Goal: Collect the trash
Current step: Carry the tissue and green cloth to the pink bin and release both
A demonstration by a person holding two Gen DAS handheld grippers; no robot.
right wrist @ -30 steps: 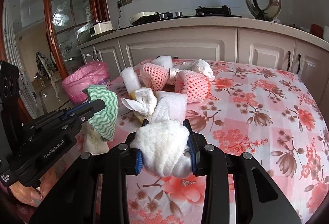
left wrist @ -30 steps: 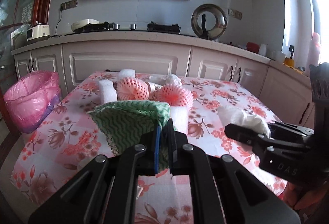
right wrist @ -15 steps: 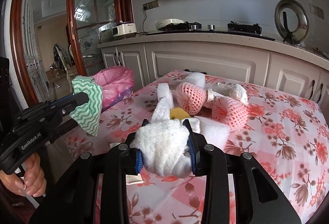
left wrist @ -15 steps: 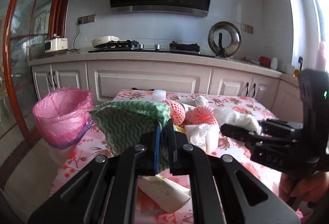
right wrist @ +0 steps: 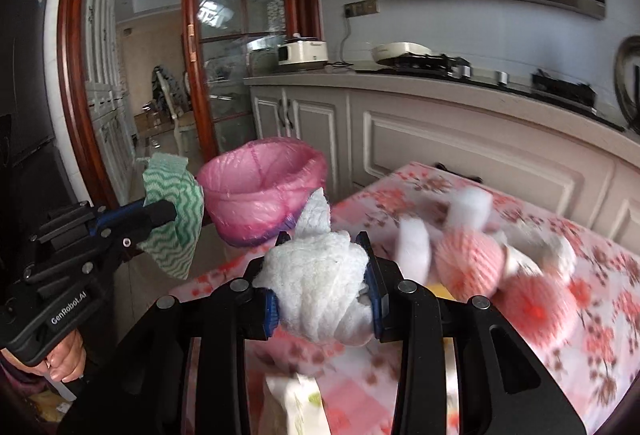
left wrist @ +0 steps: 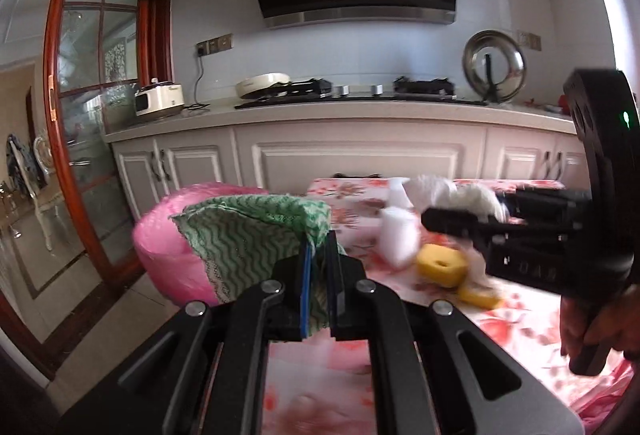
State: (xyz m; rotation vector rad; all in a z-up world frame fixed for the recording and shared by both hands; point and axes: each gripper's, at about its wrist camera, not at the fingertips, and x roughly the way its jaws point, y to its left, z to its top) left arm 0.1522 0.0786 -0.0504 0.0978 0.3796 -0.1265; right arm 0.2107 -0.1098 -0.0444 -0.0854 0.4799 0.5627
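Note:
My left gripper (left wrist: 318, 285) is shut on a green wavy-patterned cloth (left wrist: 256, 235), held in the air off the table's left edge; it also shows in the right wrist view (right wrist: 160, 213). My right gripper (right wrist: 324, 299) is shut on a white crumpled cloth wad (right wrist: 320, 275), seen too in the left wrist view (left wrist: 468, 197). A bin lined with a pink bag (right wrist: 262, 187) stands on the floor left of the table, just beyond both grippers (left wrist: 160, 243).
The floral-cloth table (right wrist: 592, 315) holds pink foam fruit nets (right wrist: 468, 263), white foam pieces (left wrist: 396, 239), a yellow sponge (left wrist: 442, 265) and a paper wrapper (right wrist: 296, 403). White cabinets and the stove counter (left wrist: 360, 111) stand behind; a glass door (right wrist: 236, 75) is at left.
Both grippers have swung left with their cloths, away from the table's middle and toward the pink-lined bin, which now sits closer and more central in both views.

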